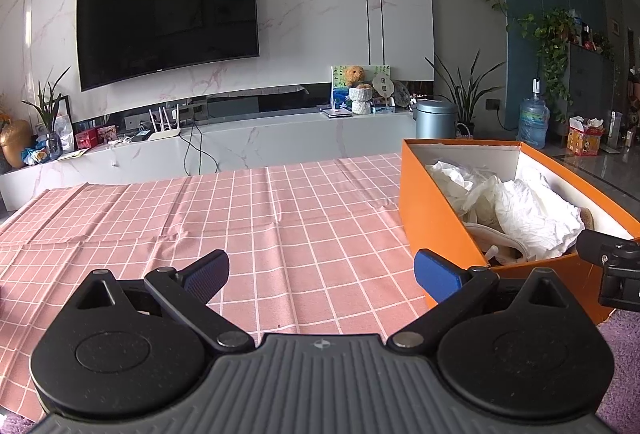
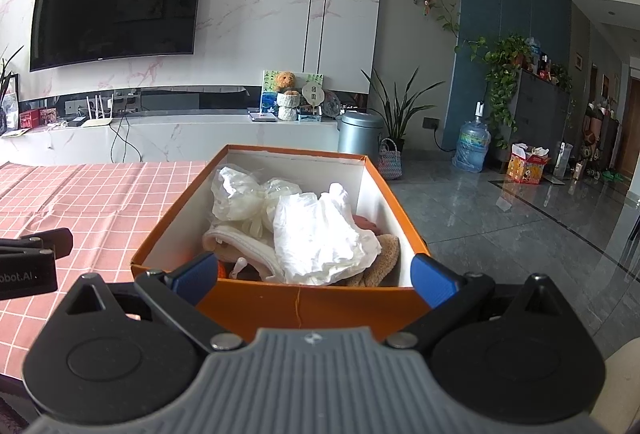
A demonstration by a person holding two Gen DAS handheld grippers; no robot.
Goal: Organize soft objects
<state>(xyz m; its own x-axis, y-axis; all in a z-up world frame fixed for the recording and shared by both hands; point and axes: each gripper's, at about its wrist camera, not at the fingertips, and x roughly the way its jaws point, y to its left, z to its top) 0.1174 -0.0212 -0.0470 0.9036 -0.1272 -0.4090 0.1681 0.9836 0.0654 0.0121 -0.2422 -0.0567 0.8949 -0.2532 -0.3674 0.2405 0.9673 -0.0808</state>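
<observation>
- Pink checked tablecloth [image 1: 280, 218] fills the space ahead of my left gripper [image 1: 320, 270], with a marble TV wall and a low console beyond; no loose items show on the cloth in this view.
- My left gripper hangs released, its blue pads spread wide and nothing between them. I judge it idle because nothing soft lies ahead of it to collect.
- An orange box [image 1: 432, 218] stands just to its right on the cloth, close enough that the right pad overlaps the box's near corner in view.
- My right gripper [image 2: 314, 272] is released too, jaws spread and empty, lined up straight at the box's near wall [image 2: 304, 302], so I read it as centred on the box.
- Inside, ahead of that claw, the soft things are heaped: crumpled white plastic bags [image 2: 320, 230], a cream fabric piece [image 2: 228, 238] and something tan and fuzzy [image 2: 384, 258].
- With everything apparently boxed, I judge the sorting almost done.
</observation>
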